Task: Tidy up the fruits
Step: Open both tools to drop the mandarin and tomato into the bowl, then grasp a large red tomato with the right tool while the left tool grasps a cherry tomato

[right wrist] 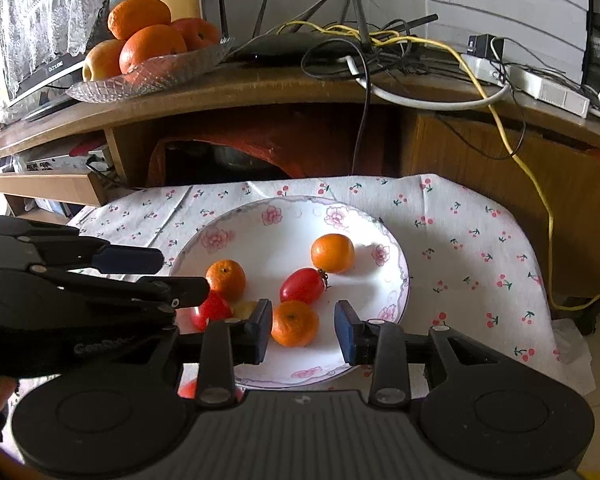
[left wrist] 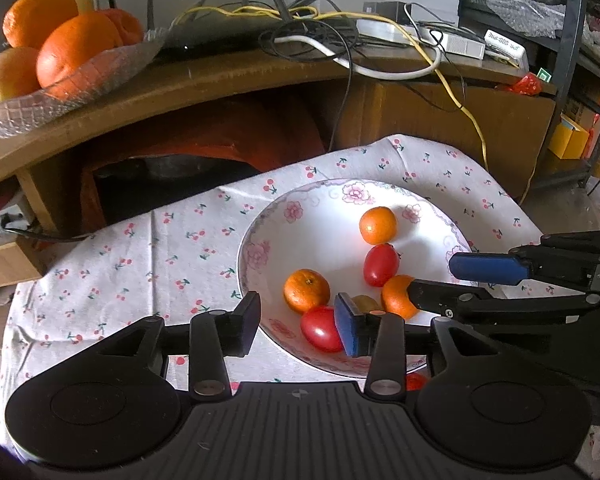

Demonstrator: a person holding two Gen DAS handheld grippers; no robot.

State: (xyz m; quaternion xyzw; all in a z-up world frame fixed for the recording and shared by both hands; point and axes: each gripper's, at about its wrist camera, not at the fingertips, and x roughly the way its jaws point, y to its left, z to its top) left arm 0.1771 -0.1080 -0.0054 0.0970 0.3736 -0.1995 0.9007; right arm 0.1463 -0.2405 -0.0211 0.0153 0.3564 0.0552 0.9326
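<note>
A white plate with a pink flower rim [left wrist: 259, 250] [right wrist: 216, 239] sits on a cherry-print cloth. It holds three tangerines, two red tomatoes and a small yellowish piece [left wrist: 365, 302]. My left gripper [left wrist: 300, 325] [right wrist: 178, 274] is open over the plate's near-left rim, its right pad beside a tomato [left wrist: 320, 330] [right wrist: 211, 312]. My right gripper [right wrist: 304, 331] [left wrist: 432, 279] is open, with a tangerine [right wrist: 295, 323] [left wrist: 396, 297] between its fingers, close to the left pad. The other tomato [right wrist: 302, 285] and two tangerines [right wrist: 333, 253] [right wrist: 226, 279] lie further in.
A glass dish [right wrist: 148, 80] [left wrist: 60, 96] of large oranges and an apple stands on a wooden shelf behind, beside a router and tangled cables [right wrist: 380, 40]. A red fruit [left wrist: 416, 381] shows on the cloth by the plate's near rim, partly hidden.
</note>
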